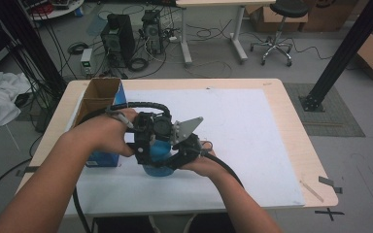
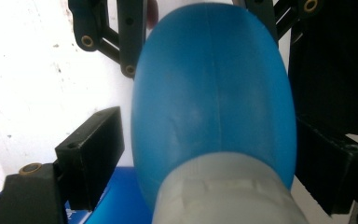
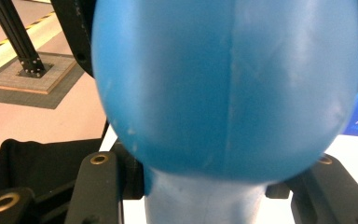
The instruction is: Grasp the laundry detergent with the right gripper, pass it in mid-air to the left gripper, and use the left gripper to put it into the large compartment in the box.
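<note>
Two tongs on one bulb, and that is the whole risk. Start big: the table [image 1: 291, 126] with its white sheet [image 1: 252, 145] is bare to my right, so a dropped bulb has room to roll toward the edge. At my left the box [image 1: 99, 104] stands open-topped, just beside my left hand [image 1: 108, 132], close enough to knock if I swing wide.

Now the bulb [image 1: 156, 154] itself, blue, held up between my hands near the middle of the sheet. It's smooth and rounded, which I'd judge slippery under flat jaws.

My left tongs [image 2: 214, 154]: jaws stand either side of the bulb near its grey neck [image 2: 223, 191]; the right jaw presses the skin, the left jaw stands a little off, so I can't tell if that's a true grip. My right tongs [image 3: 214, 182]: jaws closed in on the pale neck [image 3: 205, 200] under the bulb's belly, gripping it, I'd say.

Pull the two apart unevenly and the bulb could squirt out, or the neck could pop free. Squeeze harder and the soft body may buckle and slide.
</note>
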Tool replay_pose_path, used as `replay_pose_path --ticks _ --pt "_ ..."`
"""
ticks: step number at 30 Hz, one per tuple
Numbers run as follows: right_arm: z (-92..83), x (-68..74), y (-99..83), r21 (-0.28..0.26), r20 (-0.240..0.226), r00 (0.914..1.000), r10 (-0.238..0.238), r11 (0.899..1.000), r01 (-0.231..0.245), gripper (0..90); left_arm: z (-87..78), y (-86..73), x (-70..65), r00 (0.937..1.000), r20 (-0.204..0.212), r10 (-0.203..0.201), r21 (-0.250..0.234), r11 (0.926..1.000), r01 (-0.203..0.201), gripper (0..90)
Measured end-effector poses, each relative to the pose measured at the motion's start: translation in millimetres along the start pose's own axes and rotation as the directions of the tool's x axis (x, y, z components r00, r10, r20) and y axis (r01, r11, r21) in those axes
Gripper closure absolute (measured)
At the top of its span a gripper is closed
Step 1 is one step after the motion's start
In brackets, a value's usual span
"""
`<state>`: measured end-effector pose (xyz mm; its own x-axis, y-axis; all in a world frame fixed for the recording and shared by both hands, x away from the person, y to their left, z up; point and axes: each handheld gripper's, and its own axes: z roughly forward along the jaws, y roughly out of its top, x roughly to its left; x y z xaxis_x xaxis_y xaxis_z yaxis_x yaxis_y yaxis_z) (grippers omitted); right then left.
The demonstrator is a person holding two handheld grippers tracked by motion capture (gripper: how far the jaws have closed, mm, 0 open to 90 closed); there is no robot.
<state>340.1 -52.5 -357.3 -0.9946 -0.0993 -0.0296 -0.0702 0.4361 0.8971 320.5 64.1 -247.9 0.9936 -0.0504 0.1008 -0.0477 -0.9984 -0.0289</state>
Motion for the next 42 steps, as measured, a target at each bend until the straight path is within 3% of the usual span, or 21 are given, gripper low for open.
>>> replay_pose_path --ticks 1,9,33,42 --pt "1.4 0.2 0.5 -0.004 0.017 0.9999 -0.001 1.000 0.001 46.5 -0.2 0.0 -0.2 1.0000 -0.004 0.002 -0.002 1.0000 -0.002 17.4" --pt "1.9 0.3 3.6 -0.004 0.014 0.9999 0.003 1.000 -0.003 46.5 -0.4 -0.2 -1.9 0.9999 0.002 0.014 0.010 0.9998 -0.014 25.2" --pt "1.9 -2.9 6.8 -0.006 0.023 0.9997 -0.005 1.000 0.005 46.5 -2.7 -1.1 -1.4 0.9996 -0.023 0.016 0.007 0.9999 -0.016 31.6" --pt "1.4 -4.9 6.7 -0.006 0.031 0.9990 -0.031 1.000 0.031 46.6 -1.6 1.0 -2.0 0.9990 -0.043 0.011 0.018 0.9998 -0.011 37.9"
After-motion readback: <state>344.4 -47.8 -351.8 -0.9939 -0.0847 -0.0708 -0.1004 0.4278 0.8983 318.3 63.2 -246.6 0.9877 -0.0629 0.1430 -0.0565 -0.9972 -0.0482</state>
